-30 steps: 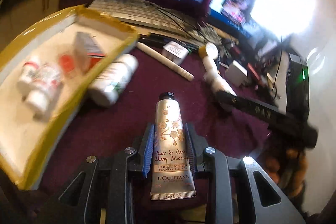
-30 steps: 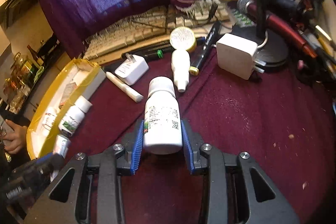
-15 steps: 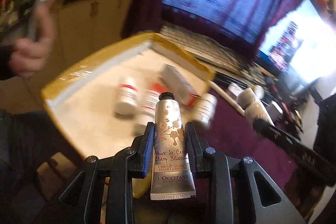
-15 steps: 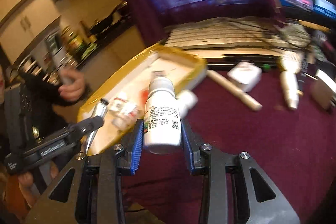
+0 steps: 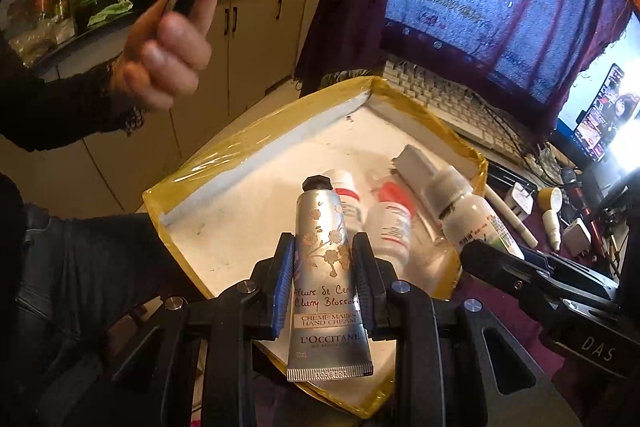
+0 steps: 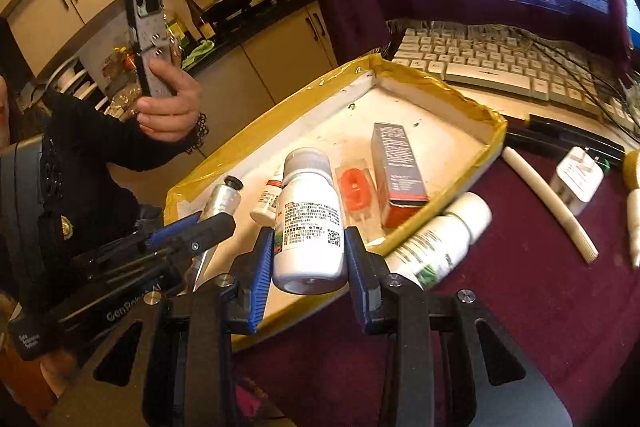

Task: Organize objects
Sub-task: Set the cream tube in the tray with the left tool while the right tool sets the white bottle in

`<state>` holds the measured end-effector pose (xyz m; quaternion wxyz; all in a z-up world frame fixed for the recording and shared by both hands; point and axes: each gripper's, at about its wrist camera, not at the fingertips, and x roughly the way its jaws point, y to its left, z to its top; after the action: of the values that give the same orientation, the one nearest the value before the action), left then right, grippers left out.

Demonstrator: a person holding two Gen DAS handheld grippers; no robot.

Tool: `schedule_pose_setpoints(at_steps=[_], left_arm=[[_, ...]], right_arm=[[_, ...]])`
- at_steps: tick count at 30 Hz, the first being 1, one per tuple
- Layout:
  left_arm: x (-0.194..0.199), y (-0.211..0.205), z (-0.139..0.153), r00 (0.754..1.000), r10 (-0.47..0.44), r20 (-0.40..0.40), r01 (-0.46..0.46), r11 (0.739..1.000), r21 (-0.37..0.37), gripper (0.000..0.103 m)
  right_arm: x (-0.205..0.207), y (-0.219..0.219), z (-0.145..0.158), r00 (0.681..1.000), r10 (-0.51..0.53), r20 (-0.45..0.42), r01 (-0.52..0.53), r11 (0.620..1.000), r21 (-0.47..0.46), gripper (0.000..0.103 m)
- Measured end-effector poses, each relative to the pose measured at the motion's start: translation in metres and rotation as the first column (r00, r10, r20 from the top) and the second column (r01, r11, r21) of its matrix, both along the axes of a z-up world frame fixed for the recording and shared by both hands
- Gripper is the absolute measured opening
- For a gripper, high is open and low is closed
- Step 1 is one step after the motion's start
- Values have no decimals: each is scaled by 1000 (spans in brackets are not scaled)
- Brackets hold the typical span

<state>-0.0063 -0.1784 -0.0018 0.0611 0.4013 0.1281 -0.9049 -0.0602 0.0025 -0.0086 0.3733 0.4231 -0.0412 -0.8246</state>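
My left gripper [image 5: 323, 283] is shut on a silver L'Occitane hand cream tube [image 5: 326, 279], held above the near part of the yellow-rimmed white tray [image 5: 256, 143]. My right gripper [image 6: 309, 259] is shut on a white pill bottle [image 6: 309, 215], held over the tray's near edge [image 6: 494, 125]. In the tray lie a small red-labelled bottle [image 6: 267, 201], an orange blister item [image 6: 354, 191] and a red-grey box [image 6: 398, 171]. The left gripper with the tube [image 6: 222, 199] shows at the left of the right wrist view.
A white green-labelled bottle [image 6: 440, 243] lies on the maroon cloth against the tray's side. A white stick [image 6: 546, 203], a charger [image 6: 576, 179] and a keyboard [image 6: 500, 67] lie beyond. A person's hand holds up a phone [image 6: 146, 35] at the left.
Both grippers have swung left from over the maroon cloth to over the tray, still holding the tube and the bottle. The hand with the phone has come into view.
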Motion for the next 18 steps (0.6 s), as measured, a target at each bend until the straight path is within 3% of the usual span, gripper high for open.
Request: schedule_pose_setpoints(at_steps=[11, 18], left_arm=[[-21, -16, -14, 997, 52, 64, -51, 998, -25, 24], [-23, -14, -15, 995, 69, 66, -65, 995, -71, 24]], right_arm=[[-17, -30, -20, 999, -48, -6, 48, 997, 64, 32], [-13, -22, -23, 999, -53, 3, 52, 998, 43, 33]])
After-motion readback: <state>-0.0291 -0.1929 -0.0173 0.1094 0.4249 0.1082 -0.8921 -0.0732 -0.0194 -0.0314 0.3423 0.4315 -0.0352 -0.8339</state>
